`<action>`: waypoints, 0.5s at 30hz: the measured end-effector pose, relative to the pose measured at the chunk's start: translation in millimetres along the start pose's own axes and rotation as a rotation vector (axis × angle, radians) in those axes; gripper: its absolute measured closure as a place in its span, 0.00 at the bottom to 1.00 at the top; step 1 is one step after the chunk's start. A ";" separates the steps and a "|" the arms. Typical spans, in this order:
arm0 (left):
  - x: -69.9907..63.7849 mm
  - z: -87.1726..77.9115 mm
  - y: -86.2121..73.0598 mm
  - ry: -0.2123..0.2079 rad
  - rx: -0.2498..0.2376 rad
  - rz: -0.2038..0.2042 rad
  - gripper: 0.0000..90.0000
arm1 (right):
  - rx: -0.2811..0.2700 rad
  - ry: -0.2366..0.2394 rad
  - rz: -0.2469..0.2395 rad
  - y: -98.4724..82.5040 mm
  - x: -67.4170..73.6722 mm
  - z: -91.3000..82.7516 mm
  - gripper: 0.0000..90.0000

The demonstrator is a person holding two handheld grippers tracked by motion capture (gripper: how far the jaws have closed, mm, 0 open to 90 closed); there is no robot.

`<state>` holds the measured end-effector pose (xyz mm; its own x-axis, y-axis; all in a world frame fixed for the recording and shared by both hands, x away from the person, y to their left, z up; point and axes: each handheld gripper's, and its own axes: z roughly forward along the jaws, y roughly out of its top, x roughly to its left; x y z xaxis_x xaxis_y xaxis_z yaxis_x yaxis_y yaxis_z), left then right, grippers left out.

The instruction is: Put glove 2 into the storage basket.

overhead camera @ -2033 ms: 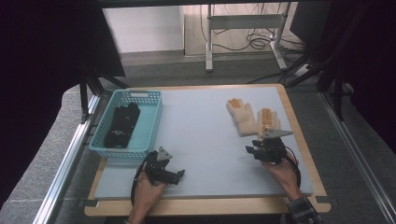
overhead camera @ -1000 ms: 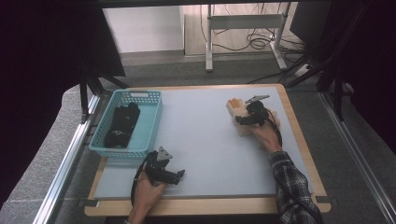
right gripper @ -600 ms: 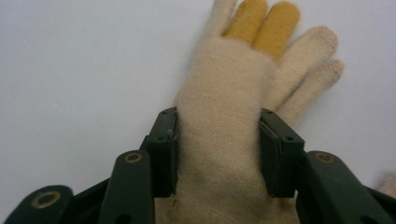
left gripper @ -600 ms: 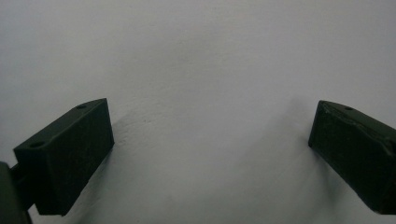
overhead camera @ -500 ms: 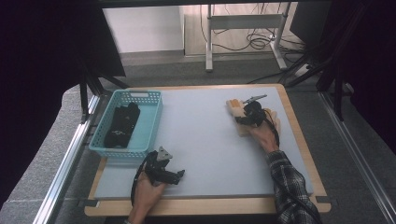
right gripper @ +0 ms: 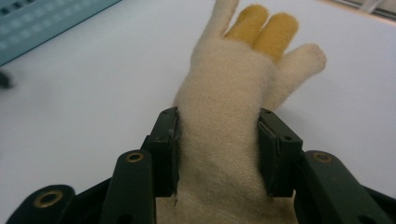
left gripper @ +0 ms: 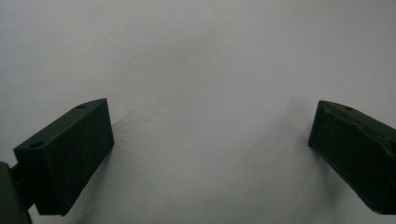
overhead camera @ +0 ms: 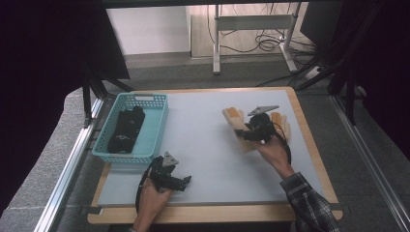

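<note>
The right tongs [overhead camera: 247,132] grip a cream knit glove [right gripper: 233,107] with yellow fingertips across its cuff, both jaws pressed against its sides after just closing in on it. In the high view the glove [overhead camera: 234,119] sits at the right half of the white counter [overhead camera: 208,145], and a second like glove [overhead camera: 283,123] lies just beyond the hand. The left tongs [overhead camera: 180,181] rest near the counter's front edge, jaws wide apart on bare surface. A teal basket [overhead camera: 157,126] at the left holds dark gloves [overhead camera: 126,129]
</note>
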<state>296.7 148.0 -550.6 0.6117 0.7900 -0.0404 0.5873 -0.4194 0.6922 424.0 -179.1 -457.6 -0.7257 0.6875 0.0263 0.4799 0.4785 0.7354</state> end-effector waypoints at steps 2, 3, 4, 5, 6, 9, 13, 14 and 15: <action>0.0 -0.1 0.0 0.001 0.001 0.001 0.00 | 0.006 0.014 -0.023 -7.0 18.7 0.1 0.60; 0.0 0.0 0.0 0.001 0.000 0.001 0.00 | 0.006 0.025 -0.030 -11.2 26.8 1.6 0.59; 0.0 0.0 -0.1 0.001 0.000 0.001 0.00 | 0.012 0.033 -0.037 -15.6 33.6 3.5 0.59; 0.0 0.0 -0.1 0.001 0.000 0.001 0.00 | 0.018 0.037 -0.039 -20.3 39.9 6.1 0.59; -0.1 0.0 -0.1 0.001 0.000 0.000 0.00 | 0.023 0.033 -0.051 -26.2 46.1 9.8 0.59; -0.1 0.0 -0.1 0.001 0.000 0.000 0.00 | 0.041 0.044 -0.040 -40.6 53.6 20.2 0.58; -0.1 0.0 -0.1 0.001 -0.001 -0.001 0.00 | 0.075 0.098 -0.010 -56.0 60.1 30.5 0.46; -0.1 0.0 -0.1 0.001 -0.001 0.000 0.00 | 0.072 0.093 -0.022 -57.6 63.3 29.5 0.42; -0.1 0.0 -0.1 0.001 -0.001 0.000 0.00 | 0.066 0.082 -0.034 -56.9 64.6 26.1 0.40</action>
<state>296.5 148.0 -550.7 0.6112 0.7905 -0.0395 0.5869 -0.4192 0.6927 362.6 -147.6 -515.4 -0.7789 0.6243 0.0596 0.4838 0.5378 0.6904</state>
